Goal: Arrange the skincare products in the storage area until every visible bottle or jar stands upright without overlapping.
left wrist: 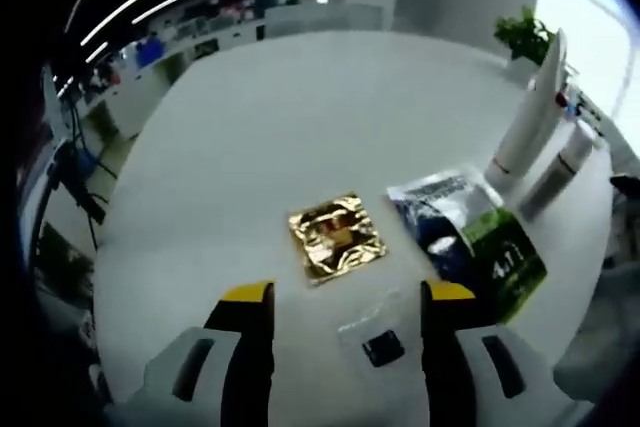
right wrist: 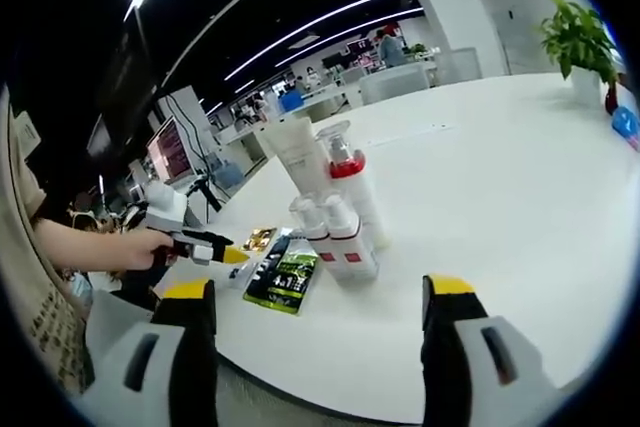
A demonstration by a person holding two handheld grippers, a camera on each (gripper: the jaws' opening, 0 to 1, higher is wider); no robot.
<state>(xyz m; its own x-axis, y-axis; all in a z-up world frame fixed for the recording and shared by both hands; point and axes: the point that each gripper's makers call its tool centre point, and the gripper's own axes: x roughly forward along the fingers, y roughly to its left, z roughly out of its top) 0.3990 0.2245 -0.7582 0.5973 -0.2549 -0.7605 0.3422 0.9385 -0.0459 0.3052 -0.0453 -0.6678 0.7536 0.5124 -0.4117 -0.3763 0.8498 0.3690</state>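
Observation:
Skincare products stand upright in a cluster on the white table: a tall white tube, a pump bottle with a red collar and two small white bottles in front of it. In the left gripper view, the white tube and a slim bottle stand at the right. A gold sachet and a blue and green sachet pair lie flat beyond my left gripper, which is open with nothing between its fingers. My right gripper is open, short of the bottles. A hand holds the left gripper beside the green sachet.
A small clear packet with a black piece lies between the left jaws. A potted plant and a blue object sit at the table's far edge. Desks and screens fill the room behind. The person's arm comes in from the left.

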